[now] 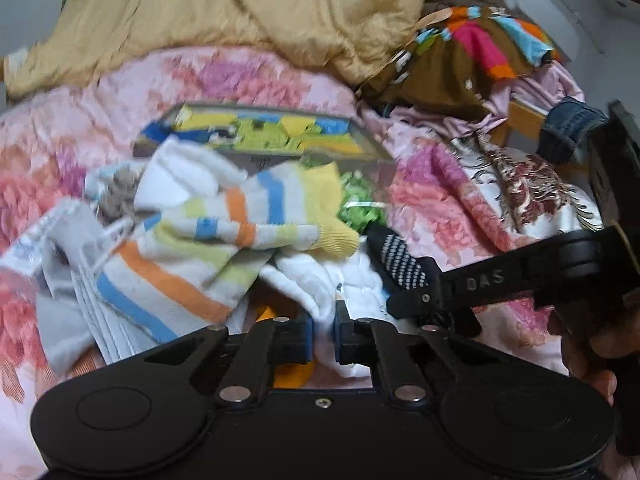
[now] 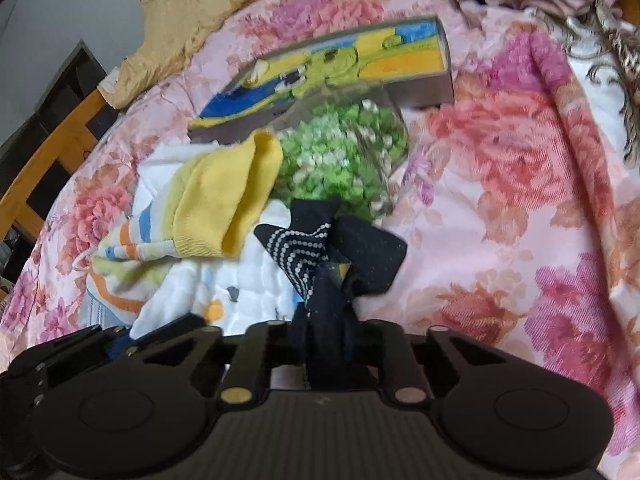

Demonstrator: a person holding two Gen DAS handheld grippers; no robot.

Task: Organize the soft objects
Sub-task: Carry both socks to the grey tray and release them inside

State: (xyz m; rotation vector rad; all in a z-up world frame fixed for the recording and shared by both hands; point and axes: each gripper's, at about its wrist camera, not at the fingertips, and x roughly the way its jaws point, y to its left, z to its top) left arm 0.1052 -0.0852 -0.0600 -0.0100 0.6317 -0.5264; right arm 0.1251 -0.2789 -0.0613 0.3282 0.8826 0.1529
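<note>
A pile of soft things lies on the pink floral blanket [image 1: 72, 132]. My left gripper [image 1: 324, 336] is shut on a fold of white quilted cloth [image 1: 316, 284], which fills the gap between the blue pads. Just behind it lies a white sock [image 1: 208, 240] with orange, blue and green stripes and a yellow cuff [image 2: 224, 200]. My right gripper [image 2: 326, 344] is shut on a black sock with white dots [image 2: 316, 252], whose bunched end runs up between the fingers. In the left wrist view the right gripper [image 1: 400, 300] comes in from the right, beside the left one.
Behind the pile are a flat colourful box [image 2: 328, 68] and a clear bag of green and white pieces [image 2: 344, 156]. A tan quilt [image 1: 240, 8] lies at the back, with a bright patterned garment [image 1: 472, 52] and jeans [image 1: 568, 128] to its right. The wooden bed frame [image 2: 52, 160] runs along the left.
</note>
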